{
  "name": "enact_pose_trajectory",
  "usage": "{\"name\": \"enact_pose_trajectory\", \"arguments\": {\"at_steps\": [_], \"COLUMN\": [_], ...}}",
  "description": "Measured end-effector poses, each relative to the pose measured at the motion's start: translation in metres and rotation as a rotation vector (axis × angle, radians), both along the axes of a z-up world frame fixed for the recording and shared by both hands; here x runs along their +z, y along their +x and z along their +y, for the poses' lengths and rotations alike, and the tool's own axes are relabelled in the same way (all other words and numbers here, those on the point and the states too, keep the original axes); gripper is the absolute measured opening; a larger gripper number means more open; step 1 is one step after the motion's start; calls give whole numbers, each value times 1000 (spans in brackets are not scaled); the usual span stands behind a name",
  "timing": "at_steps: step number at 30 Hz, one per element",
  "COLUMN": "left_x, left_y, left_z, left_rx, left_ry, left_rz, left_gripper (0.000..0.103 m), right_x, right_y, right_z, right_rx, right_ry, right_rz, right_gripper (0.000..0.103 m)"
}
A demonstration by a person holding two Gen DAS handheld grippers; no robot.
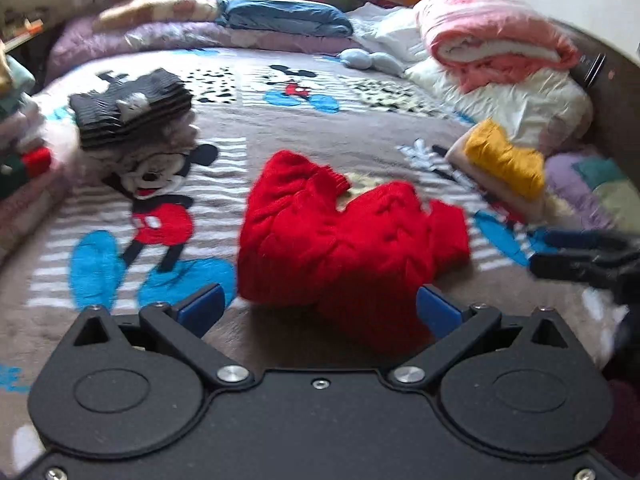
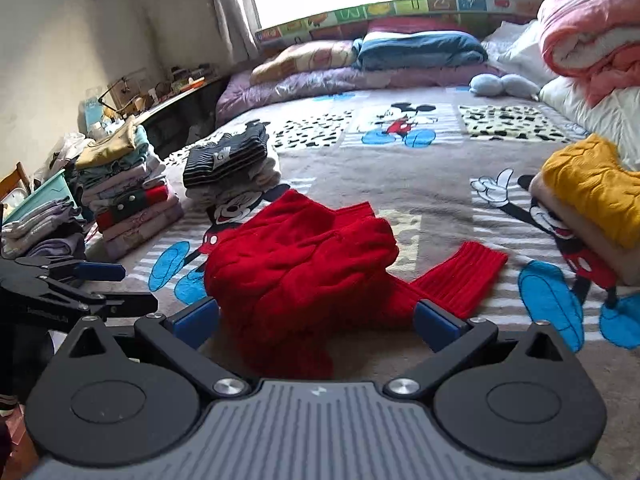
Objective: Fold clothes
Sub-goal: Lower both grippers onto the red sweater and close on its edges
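While the red sweater (image 2: pixel 296 256) lies in a loose, crumpled heap on the bed (image 2: pixel 420 168), near its front edge, neither tool has hold of it. The left gripper (image 1: pixel 318 306) hangs just short of the heap with its jaws spread wide and nothing between them; the right gripper (image 2: pixel 316 318) does the same from its own side, jaws wide and bare, with one ribbed sleeve (image 2: pixel 460 276) stretching out toward its right finger.

Finished work sits around: a striped pile (image 2: pixel 228 160) behind and to the left, taller stacks (image 2: pixel 132 200) at the left edge of the bed, a yellow sweater (image 2: pixel 592 188) on a pile to the right. So this looks like the opening of a new garment, with the sweater yet to be spread flat.

That next move probably calls for each gripper to pinch a separate edge, likely hem or shoulders, and draw the knit out flat. Thick cable knit bunches easily, so a single layer must be picked, which is hard to judge from here since the body is folded over itself and the second sleeve is hidden.
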State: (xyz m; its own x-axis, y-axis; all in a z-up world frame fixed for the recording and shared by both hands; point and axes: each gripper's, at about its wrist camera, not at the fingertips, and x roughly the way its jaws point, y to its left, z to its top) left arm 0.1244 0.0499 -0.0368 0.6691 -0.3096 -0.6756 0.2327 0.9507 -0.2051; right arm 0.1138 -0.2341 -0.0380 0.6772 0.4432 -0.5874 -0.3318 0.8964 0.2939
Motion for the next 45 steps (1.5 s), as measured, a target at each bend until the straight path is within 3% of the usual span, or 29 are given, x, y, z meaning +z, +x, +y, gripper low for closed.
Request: {"name": "enact_pose_trajectory", "arguments": {"at_steps": [3, 8, 11, 13, 20, 27, 30, 32, 34, 40, 45], "left_x": [-1, 1, 1, 0, -10, -16, -18, -17, -17, -34, -60], "left_y": [16, 51, 75, 92, 145, 185, 195, 202, 212, 239, 239], "left_z": [4, 3, 7, 8, -2, -34, -53, -63, -72, -91, -93], "left_rx": [-25, -43, -40, -43, -85, -129, -228, -299, -365, -537, -603], "left_ry": [-31, -5, -11, -22, -24, 110, 177, 213, 241, 319, 430], "left_rz": [-5, -22, -27, -20, 16, 37, 20, 7, 16, 121, 225], "left_gripper": [103, 102, 101, 101, 103, 102, 101, 96, 83, 79, 76], "right_x": [-9, -27, -34, -39, -55, -75, -85, -90, -94, -101, -107], "right_y": [14, 39, 57, 70, 106, 135, 145, 148, 151, 154, 154], "right_z": [0, -9, -13, -16, -15, -16, -19, -18, -17, -9, -11], "right_rx": [31, 25, 7, -3, -38, -84, -105, -100, -94, -70, -65], "right_ry": [53, 192, 208, 217, 177, 228, 271, 296, 303, 278, 305], "right_rz": [21, 61, 70, 78, 76, 110, 131, 145, 155, 167, 174], "right_gripper": [103, 103, 98, 87, 85, 85, 84, 82, 79, 62, 60]}}
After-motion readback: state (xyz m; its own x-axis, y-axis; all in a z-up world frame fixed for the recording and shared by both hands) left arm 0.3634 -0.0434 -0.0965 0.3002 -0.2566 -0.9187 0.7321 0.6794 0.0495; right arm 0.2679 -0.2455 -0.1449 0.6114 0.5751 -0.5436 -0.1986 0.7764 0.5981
